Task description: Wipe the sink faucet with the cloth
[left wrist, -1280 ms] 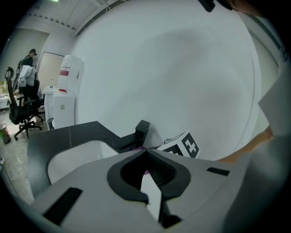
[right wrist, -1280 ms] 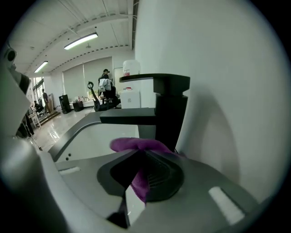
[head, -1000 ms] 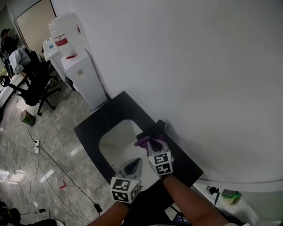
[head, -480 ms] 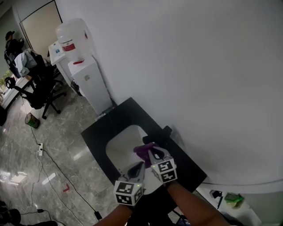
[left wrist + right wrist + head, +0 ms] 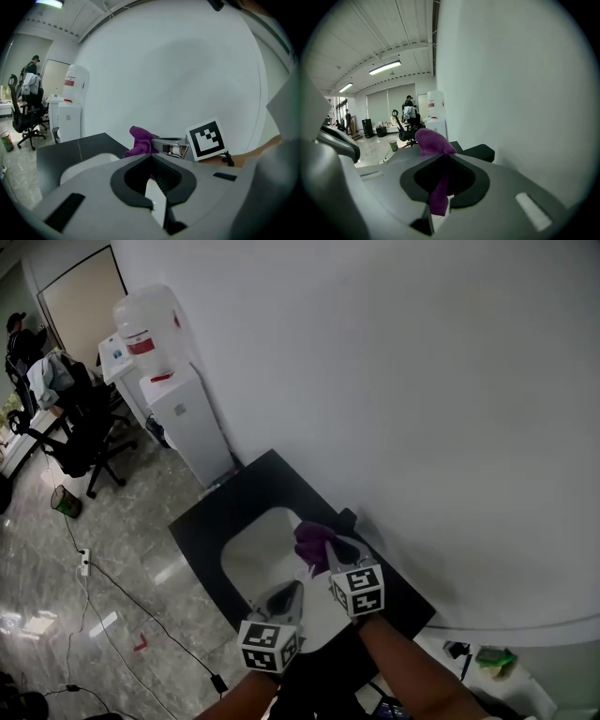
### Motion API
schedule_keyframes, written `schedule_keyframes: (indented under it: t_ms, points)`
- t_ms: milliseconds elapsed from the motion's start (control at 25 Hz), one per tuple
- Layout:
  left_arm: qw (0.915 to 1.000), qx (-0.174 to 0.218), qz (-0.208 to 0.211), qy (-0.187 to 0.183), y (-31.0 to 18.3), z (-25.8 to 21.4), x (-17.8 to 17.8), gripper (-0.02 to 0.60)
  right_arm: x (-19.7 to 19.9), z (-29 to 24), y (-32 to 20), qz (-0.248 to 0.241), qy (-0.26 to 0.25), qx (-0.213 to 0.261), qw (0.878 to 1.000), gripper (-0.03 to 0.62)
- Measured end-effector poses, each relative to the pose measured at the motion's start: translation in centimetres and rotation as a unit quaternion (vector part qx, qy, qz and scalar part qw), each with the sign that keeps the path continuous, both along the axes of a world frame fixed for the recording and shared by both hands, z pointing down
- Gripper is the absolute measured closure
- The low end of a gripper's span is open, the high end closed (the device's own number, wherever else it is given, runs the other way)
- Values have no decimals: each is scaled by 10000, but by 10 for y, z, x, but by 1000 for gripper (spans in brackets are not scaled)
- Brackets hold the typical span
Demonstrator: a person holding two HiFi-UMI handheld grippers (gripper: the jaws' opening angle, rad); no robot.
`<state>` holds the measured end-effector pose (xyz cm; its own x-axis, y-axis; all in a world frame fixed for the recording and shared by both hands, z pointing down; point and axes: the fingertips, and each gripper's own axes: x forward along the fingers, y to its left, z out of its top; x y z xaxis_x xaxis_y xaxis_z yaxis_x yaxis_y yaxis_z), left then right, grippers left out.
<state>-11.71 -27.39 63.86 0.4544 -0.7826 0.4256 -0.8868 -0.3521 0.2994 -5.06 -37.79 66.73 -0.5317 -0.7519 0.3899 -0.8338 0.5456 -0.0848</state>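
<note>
- The right gripper [image 5: 330, 549] has its fingers clamped on the purple cloth [image 5: 312, 538]. The cloth bunches above the tips and a tail hangs down between them in the right gripper view.
- The black faucet [image 5: 348, 518] sits at the back of the white sink [image 5: 251, 545], close to the wall, on the dark table [image 5: 211, 512].
- In the right gripper view the faucet [image 5: 479, 152] lies just ahead and to the right of the cloth [image 5: 431, 140]. Whether the two touch, I cannot tell.
- The faucet's long axis seems to run from the wall out over the basin, roughly across the line of the fingers. A wipe would likely need a swing rightward, then a stroke along that bar.
- The right gripper is clearly the nearer one. The left gripper [image 5: 289, 589] hangs back over the sink's near edge, fingers together with nothing between them.
- A second ago the cloth lay low against the faucet's outer end with the bar showing above it. Now the cloth rides higher and hides most of the bar, leaving only the wall end in sight from the head view.
</note>
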Motion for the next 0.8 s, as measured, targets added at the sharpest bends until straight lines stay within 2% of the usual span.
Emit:
schedule_keyframes:
  t_ms: [200, 320, 600, 800]
  points:
    - [10000, -36, -26, -68, 5, 0, -4, 577, -5, 25, 27, -208, 291, -359, 9987, 563]
    - [9999, -34, -4, -106, 9, -7, -7, 577, 1, 22, 50, -273, 438, -372, 9980, 563]
    - [9997, 176, 142, 42, 32, -58, 4, 577, 25, -62, 102, -298, 20, -43, 9995, 562]
    - [9992, 397, 91, -8, 48, -94, 9, 577, 44, -101, 131, 122, -350, -157, 9992, 562]
